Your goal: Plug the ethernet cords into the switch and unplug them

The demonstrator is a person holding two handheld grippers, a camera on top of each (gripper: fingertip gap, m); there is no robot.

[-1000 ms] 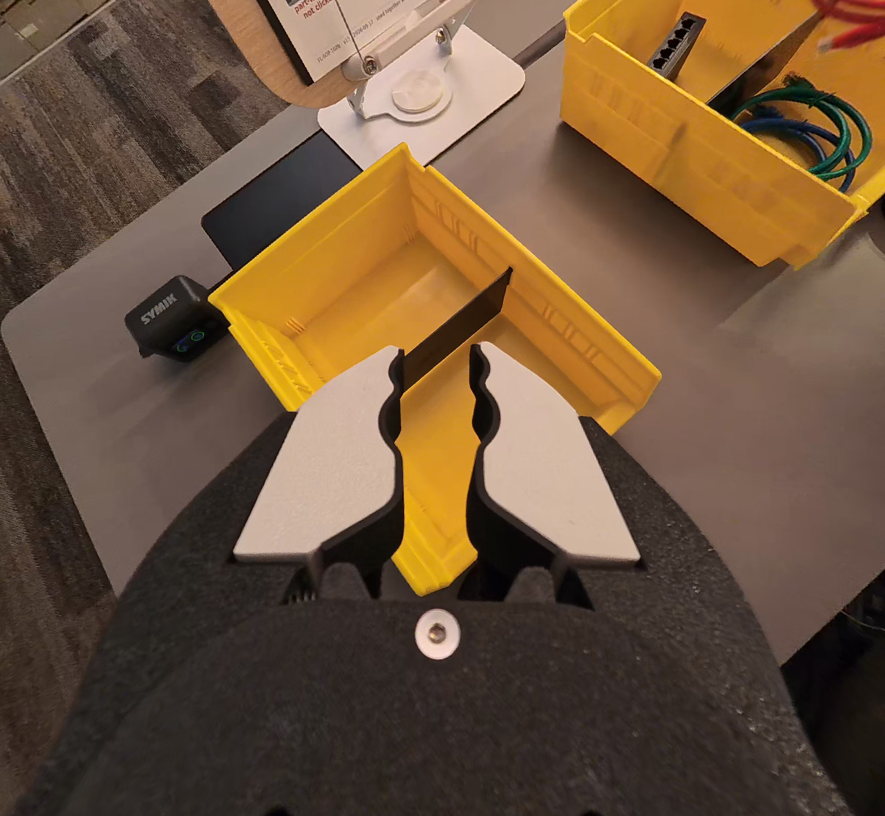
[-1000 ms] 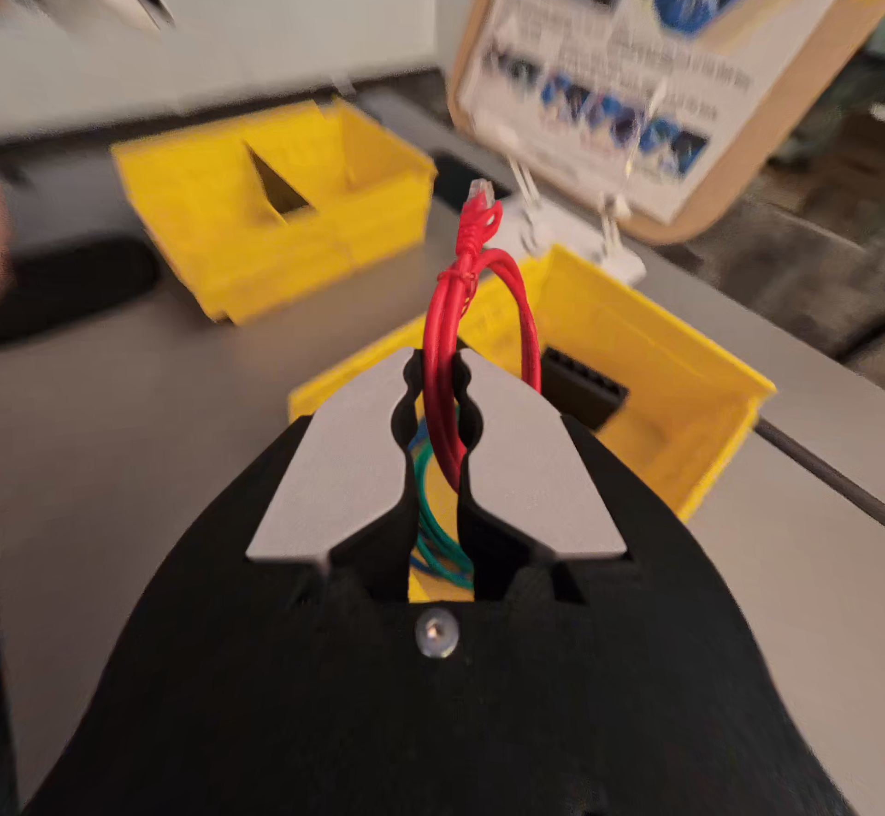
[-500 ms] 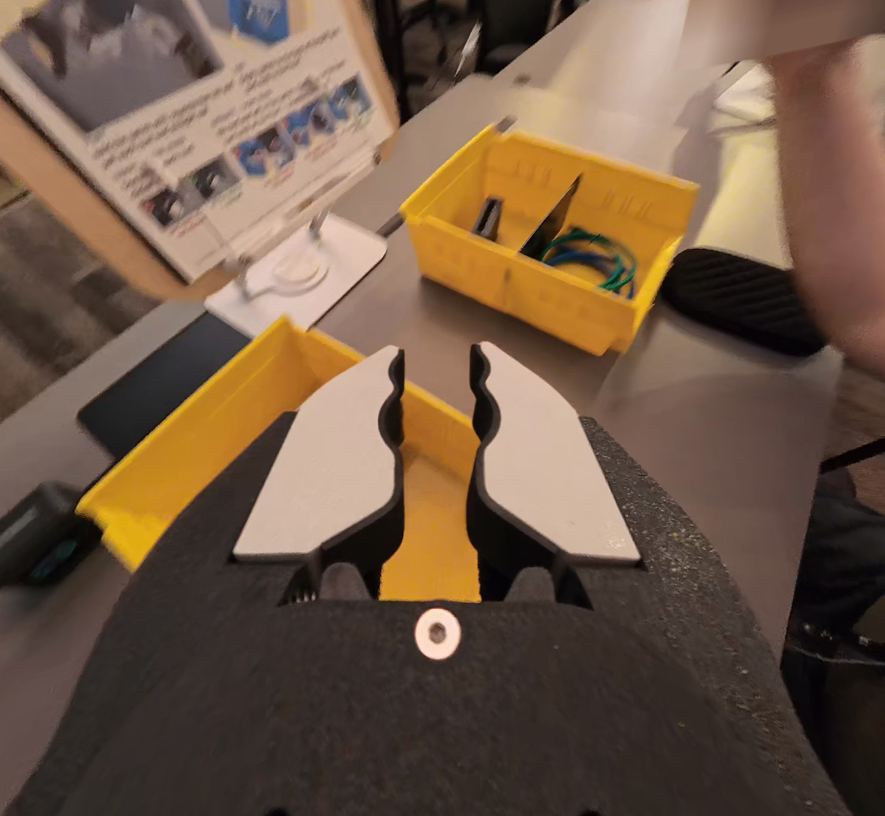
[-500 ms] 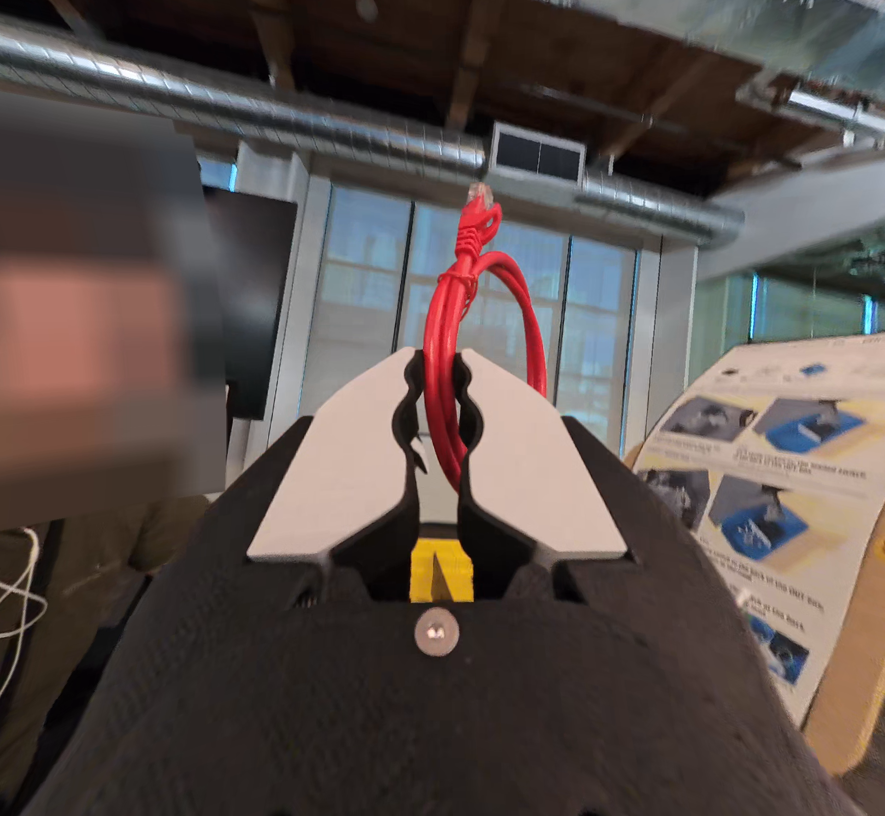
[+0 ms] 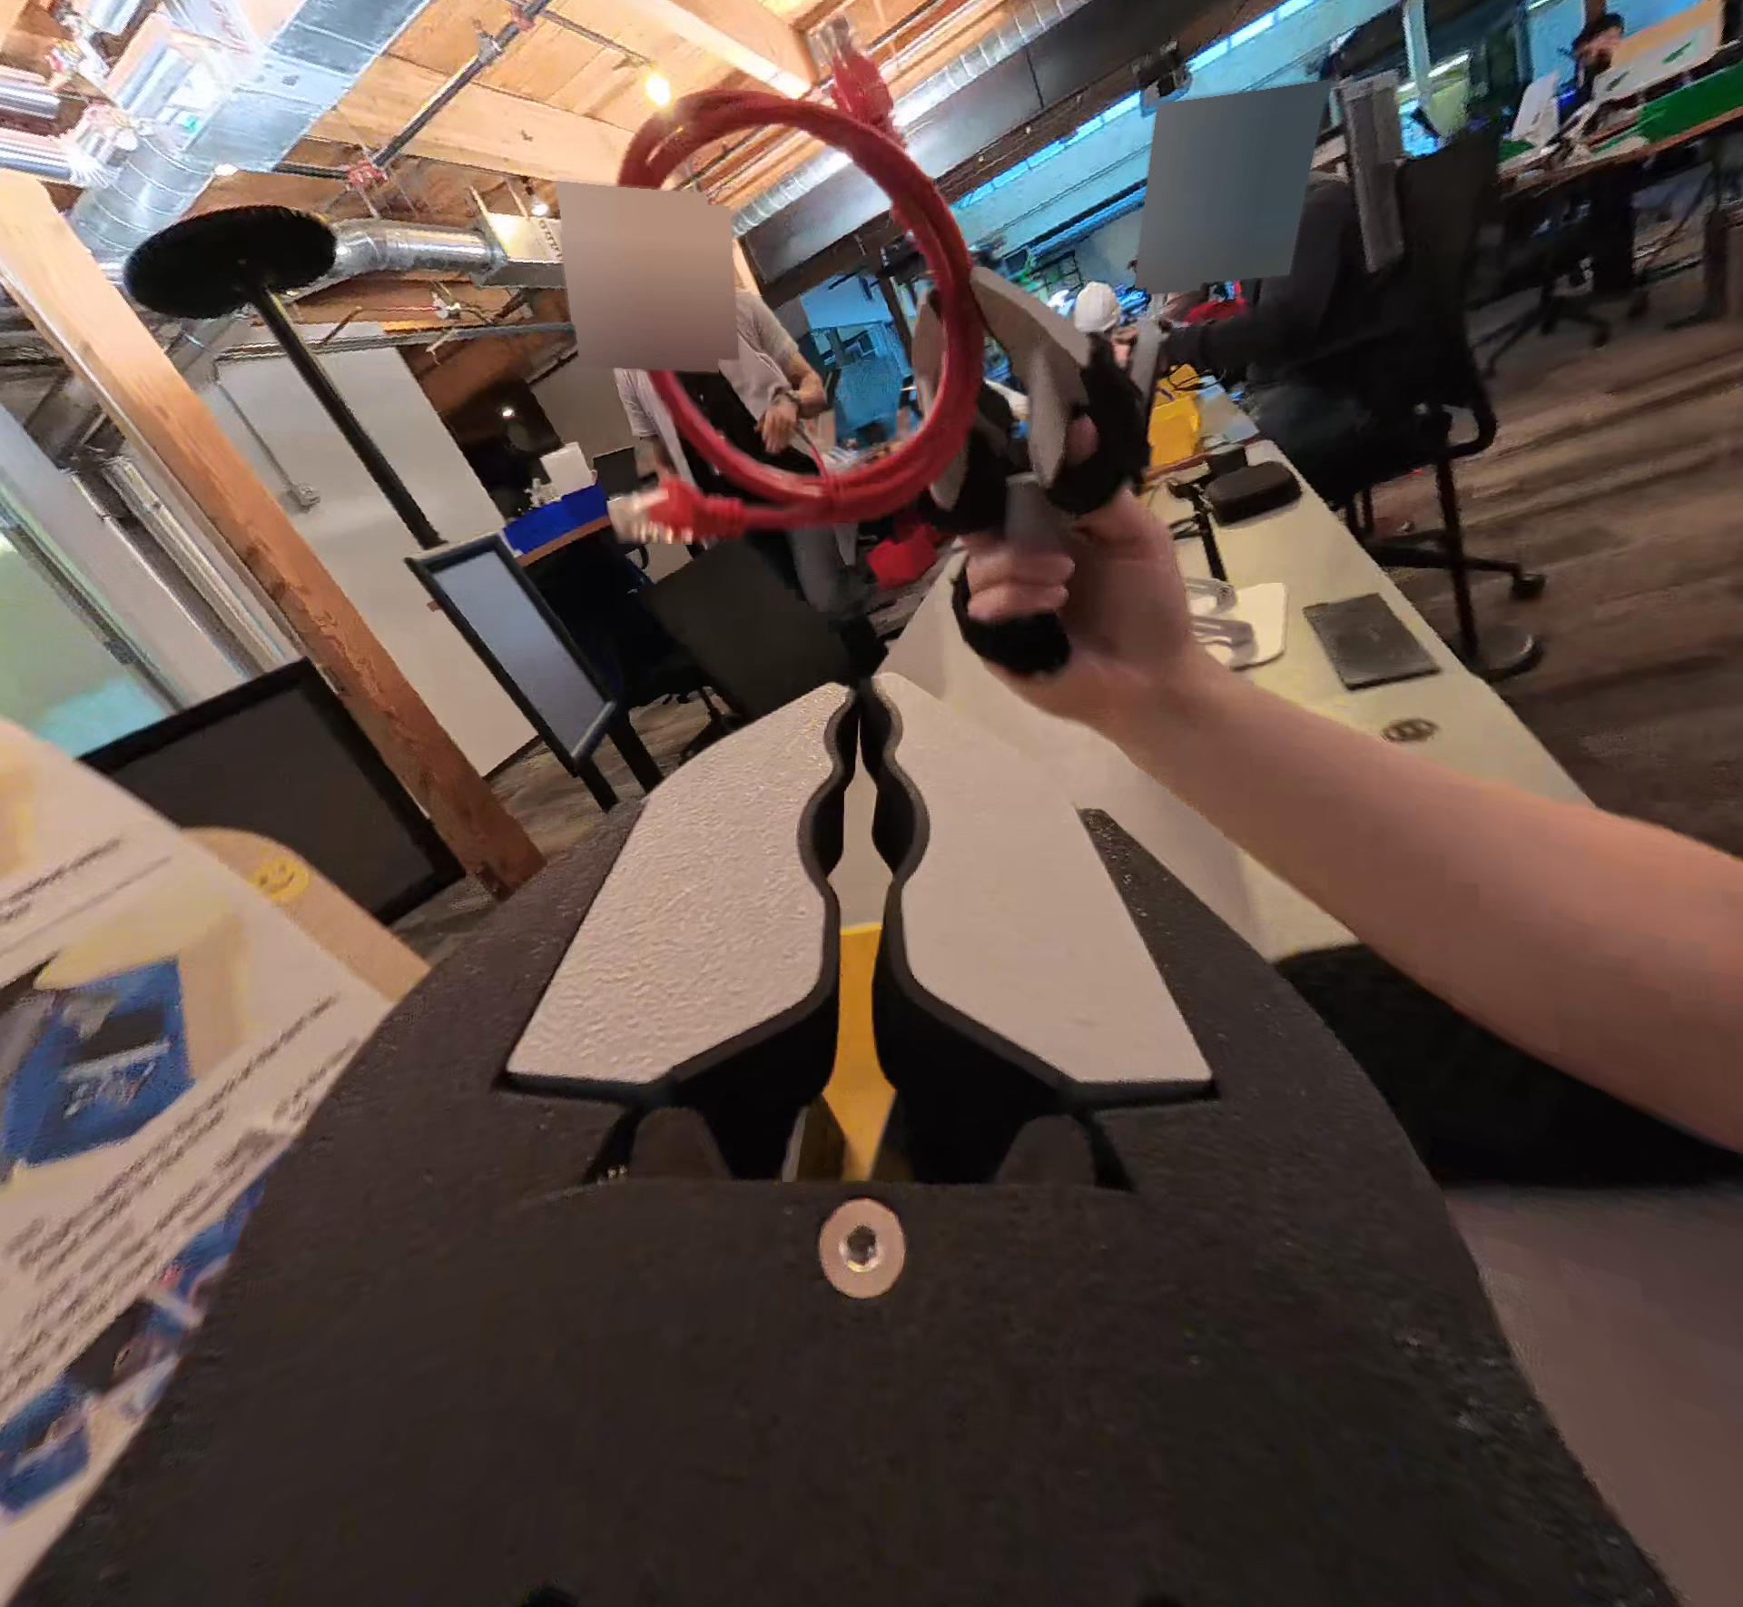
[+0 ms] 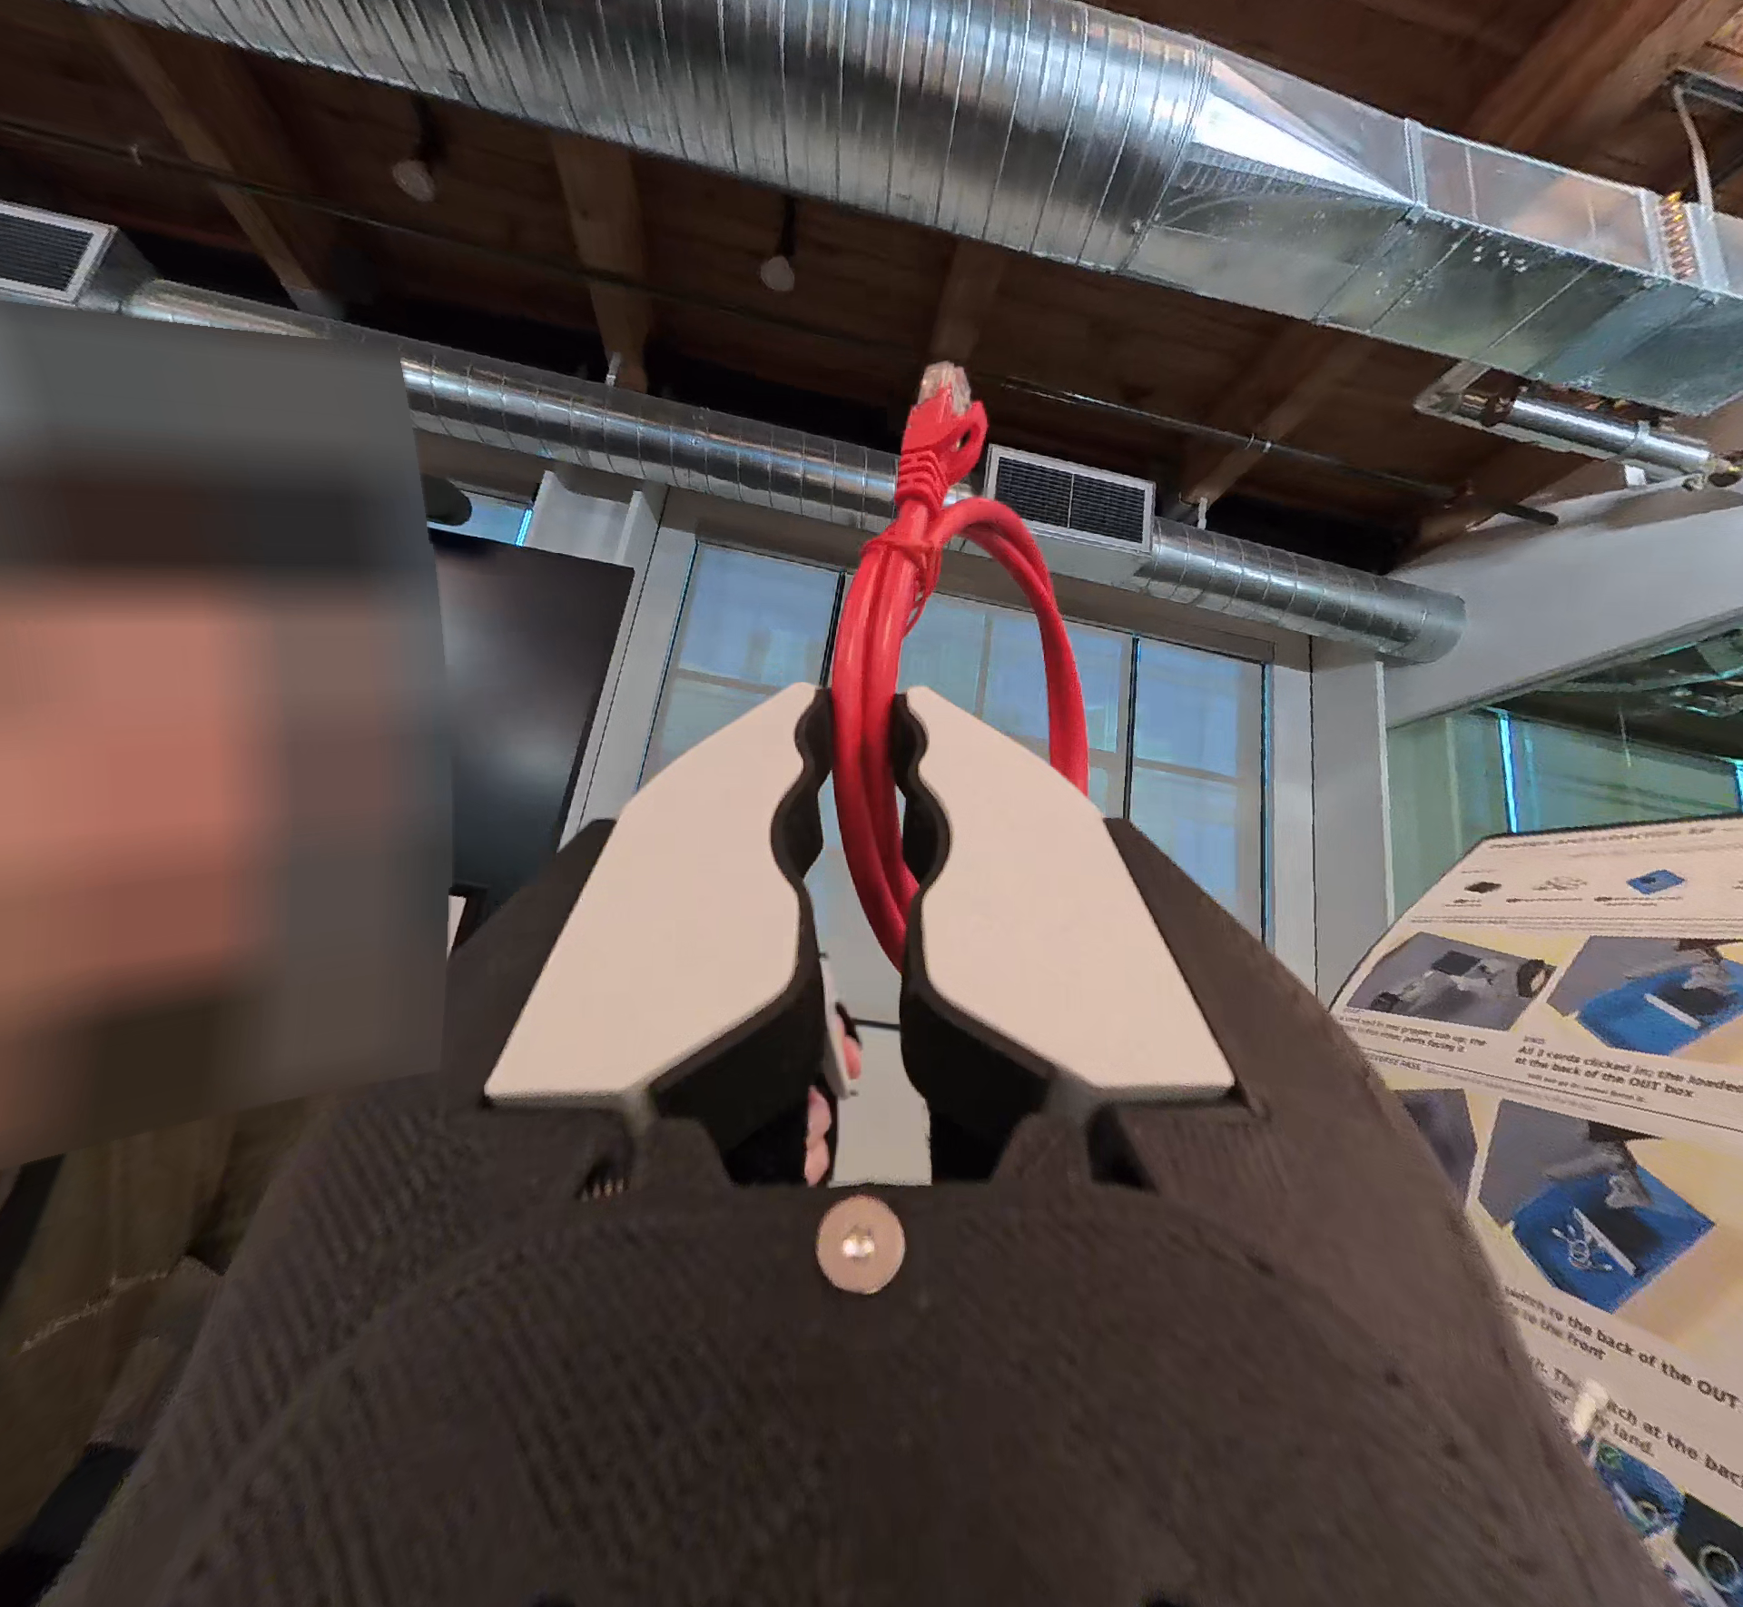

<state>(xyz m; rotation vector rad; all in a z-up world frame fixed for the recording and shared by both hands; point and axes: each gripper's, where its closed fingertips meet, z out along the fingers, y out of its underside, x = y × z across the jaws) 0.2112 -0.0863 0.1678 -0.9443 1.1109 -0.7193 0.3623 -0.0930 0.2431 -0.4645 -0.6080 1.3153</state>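
Red coiled ethernet cord (image 6: 872, 713) clamped upright in right gripper (image 6: 860, 713), plug skyward, left gripper (image 5: 860, 703) closed empty

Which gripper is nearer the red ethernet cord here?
Right. The right gripper is shut on the coiled red ethernet cord; the left gripper, fingers nearly closed and empty, sits apart, below it.

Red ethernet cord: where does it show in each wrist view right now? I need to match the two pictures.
Left wrist view: the red ethernet cord sits upper centre, a tied coil pinched by the right gripper, raised well off the table.
Right wrist view: it stands centre, clamped between that gripper's own fingers, one plug pointing up.
Shared landmark: the instruction board, lower left in the left view, lower right in the right.
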